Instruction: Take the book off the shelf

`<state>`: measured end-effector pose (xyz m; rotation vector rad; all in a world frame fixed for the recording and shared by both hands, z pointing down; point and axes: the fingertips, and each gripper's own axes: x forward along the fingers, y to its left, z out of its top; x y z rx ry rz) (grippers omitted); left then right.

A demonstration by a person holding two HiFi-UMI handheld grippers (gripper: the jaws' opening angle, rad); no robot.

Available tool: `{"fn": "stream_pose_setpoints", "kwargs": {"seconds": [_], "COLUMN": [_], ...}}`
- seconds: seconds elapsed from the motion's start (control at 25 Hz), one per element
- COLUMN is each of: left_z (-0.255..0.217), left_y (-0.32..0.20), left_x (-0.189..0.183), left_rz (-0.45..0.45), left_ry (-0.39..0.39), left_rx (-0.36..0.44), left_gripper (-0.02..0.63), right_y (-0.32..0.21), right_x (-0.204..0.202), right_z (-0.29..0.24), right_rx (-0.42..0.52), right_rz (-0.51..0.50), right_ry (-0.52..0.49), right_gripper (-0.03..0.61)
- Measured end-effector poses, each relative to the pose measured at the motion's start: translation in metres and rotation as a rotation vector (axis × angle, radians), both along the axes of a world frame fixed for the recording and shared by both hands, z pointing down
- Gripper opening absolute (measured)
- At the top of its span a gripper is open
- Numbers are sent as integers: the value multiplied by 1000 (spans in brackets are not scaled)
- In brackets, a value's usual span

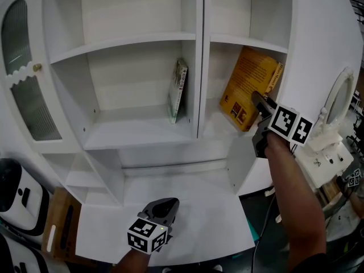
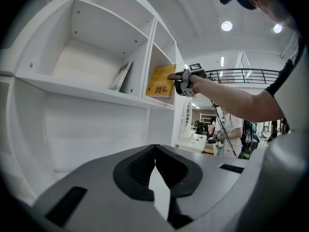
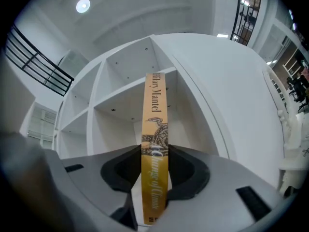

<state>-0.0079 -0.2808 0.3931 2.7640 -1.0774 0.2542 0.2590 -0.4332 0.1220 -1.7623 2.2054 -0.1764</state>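
One book (image 1: 250, 87) (tilted) at shelf (image 1: 213, 132) edge

The orange-yellow paperback book (image 1: 248, 84), with black lettering and a snake drawing on its spine, stands tilted in the right-hand compartment of the white shelf unit (image 1: 136, 134). Its top leans toward that compartment's right wall. Its spine faces outward and is clamped near its lower end between the jaws of the right gripper (image 1: 259, 100).

The yellow book (image 1: 250, 87) hides the right tongs' (image 1: 256, 97) far jaw. The green book's (image 1: 178, 90) cover print is too small to read.
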Motion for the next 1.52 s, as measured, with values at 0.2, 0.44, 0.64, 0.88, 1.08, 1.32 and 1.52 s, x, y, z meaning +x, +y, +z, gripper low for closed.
{"fn": "stream_pose_setpoints", "kwargs": {"seconds": [0.2,0.44,0.64,0.88,1.08,1.32,1.52], "left_z": [5,7,9,18,30,45,63], "left_y": [5,8,13,12,14,15,12], "left_x": [7,11,15,19,20,7,-9], "left_rz": [17,31,56,56,55,19,-26], "left_ry": [-2,-4,22,20,9,-11,-8], "left_rx": [-6,0,-1,-15,-18,-30,-73], "left_gripper": [11,11,11,11,11,11,11], "right_y": [45,106,152,178,192,208,203], "right_x": [-11,-16,-15,-7,-12,-41,-64], "right_z": [-2,0,26,74,127,231,319], "right_rx": [48,102,101,47,-29,-244,-461], "right_rz": [-92,-210,-337,-398,-468,-590,-621], "right_ry": [3,29,-36,-103,-127,-210,-237], "right_gripper": [153,153,153,154,153,155,155]}}
